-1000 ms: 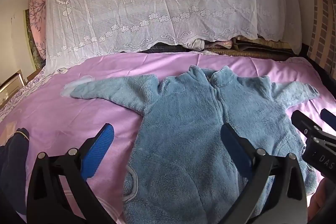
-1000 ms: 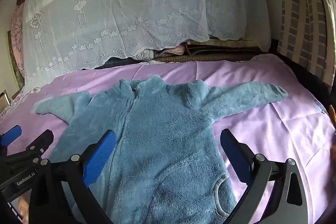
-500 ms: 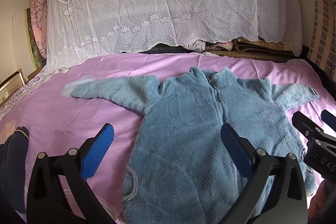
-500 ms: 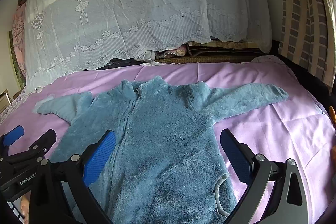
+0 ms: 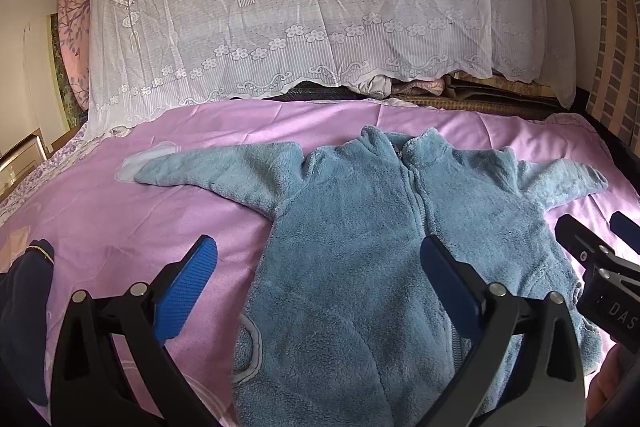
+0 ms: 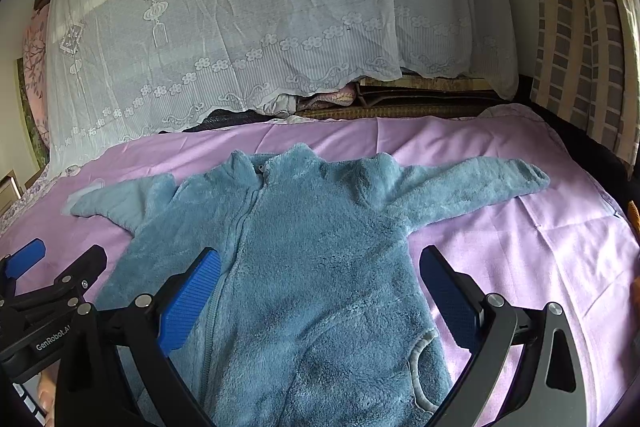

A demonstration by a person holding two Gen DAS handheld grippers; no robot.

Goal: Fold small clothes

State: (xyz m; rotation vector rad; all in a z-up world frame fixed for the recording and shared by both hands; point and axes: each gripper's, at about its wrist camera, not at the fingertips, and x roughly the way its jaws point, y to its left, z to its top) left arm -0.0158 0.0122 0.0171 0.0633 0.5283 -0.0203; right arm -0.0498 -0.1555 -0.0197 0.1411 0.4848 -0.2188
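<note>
1. Blue fleece onesie (image 5: 360, 247) is laid flat, front up, on the pink bedsheet (image 5: 120, 219), zipper closed, collar toward the lace cover (image 5: 300, 7).
2. Both sleeves are spread outward; one sleeve (image 6: 468, 187) is stretched over the sheet on the right side, the other (image 5: 208, 171) on the left.
3. Left claw (image 5: 320, 267) is held spread wide above the onesie's lower left part, nothing pinched; blue pads (image 5: 188, 287) are seen apart.
4. Right claw (image 6: 320, 279) is likewise spread wide over the onesie's lower right body, nothing gripped.
5. Each claw is seen at the edge of the other's view.
6. A dark garment (image 5: 24, 307) is seen at the left edge of the bed.
</note>
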